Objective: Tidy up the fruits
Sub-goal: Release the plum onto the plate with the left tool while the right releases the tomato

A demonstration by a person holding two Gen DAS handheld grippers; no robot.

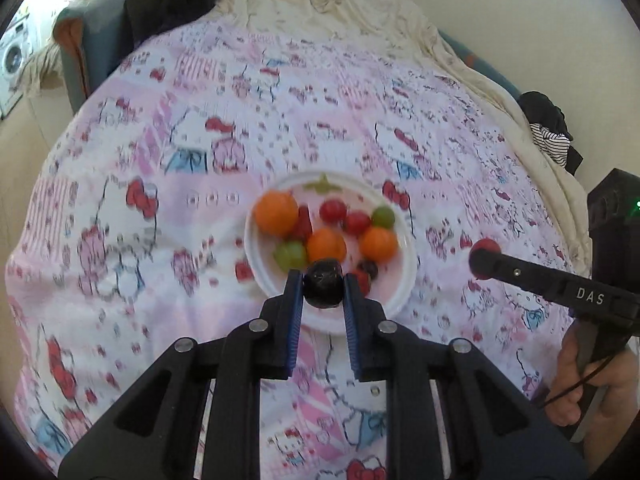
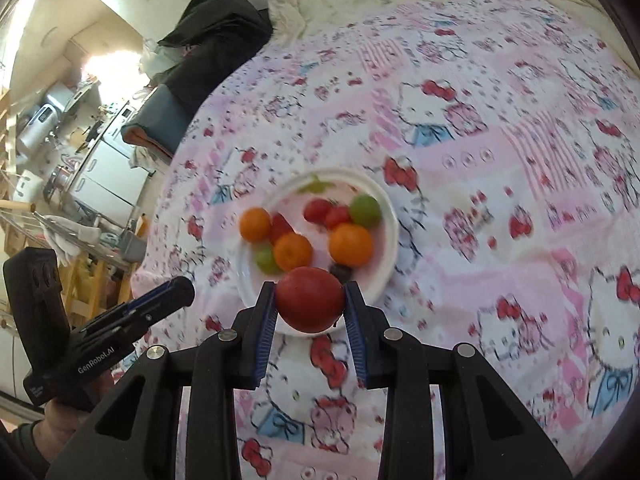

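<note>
I'm working over a bed with a pink cartoon-cat sheet (image 1: 200,128), with a laundry corner off to the far left and kitchen clutter showing in the right wrist view. A white plate (image 1: 256,256) is sitting mid-sheet, loaded with three oranges, a few small red tomatoes and a couple of green grapes.

Going left to right: my left claw (image 1: 322,286) is pinching a dark plum (image 1: 323,282), hanging it over the near rim of the plate, just beside the middle orange (image 1: 326,245). My right claw (image 2: 309,298) is squeezing a red tomato (image 2: 310,298), also hovering near the plate's near edge, by a small dark fruit (image 2: 340,271) already lying there.

What's worrying me: the plate is getting crowded and it's resting on soft bedding, so anything I'm dropping in could knock a round fruit over the low rim and send it rolling off. Both claws are also heading for the same near edge, so they could bump. And squeezing too hard is going to bruise that tomato.
</note>
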